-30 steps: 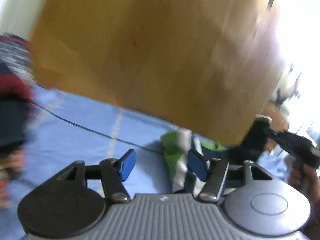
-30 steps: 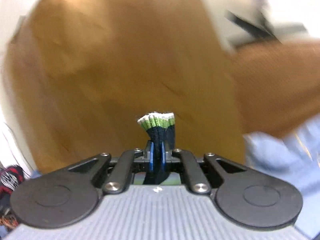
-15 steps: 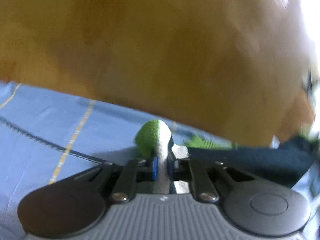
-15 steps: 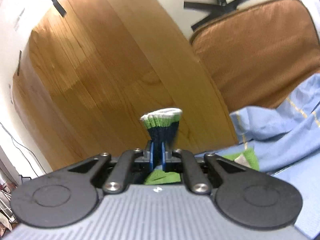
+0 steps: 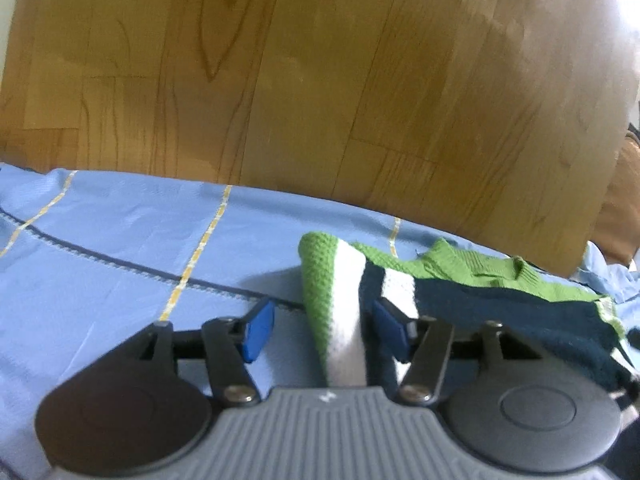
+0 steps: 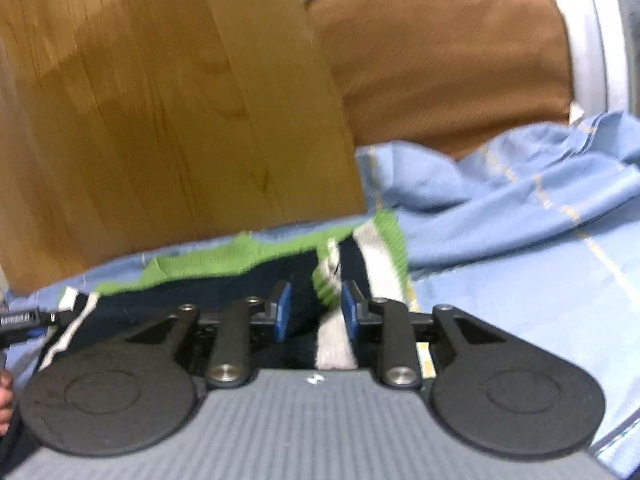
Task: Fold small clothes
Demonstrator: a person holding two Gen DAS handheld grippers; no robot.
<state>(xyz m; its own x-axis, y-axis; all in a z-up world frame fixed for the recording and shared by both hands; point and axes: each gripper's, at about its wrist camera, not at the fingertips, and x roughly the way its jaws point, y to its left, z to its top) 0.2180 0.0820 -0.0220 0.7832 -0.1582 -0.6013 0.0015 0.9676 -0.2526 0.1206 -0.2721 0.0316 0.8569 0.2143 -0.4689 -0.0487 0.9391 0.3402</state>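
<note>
Lying on the smooth blue sheet (image 5: 120,240), the knitted green-white-navy garment (image 5: 500,300) bunches between both tools. Left gripper (image 5: 320,332) jaws are opening, pads clear of the waffle-knit fold; right gripper (image 6: 314,312) jaws are opening too.

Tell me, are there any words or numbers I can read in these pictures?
None can be read.
Small white mark on the left hand-held gripper body: a logo, no letters.
Same mark on the right hand-held gripper.
White print on a black object at the left edge: too blurred.

The knitted garment (image 5: 500,300) is running under the gripper body, its near edge hidden; a hand (image 6: 5,396) is showing only partly at the frame's edge.
</note>
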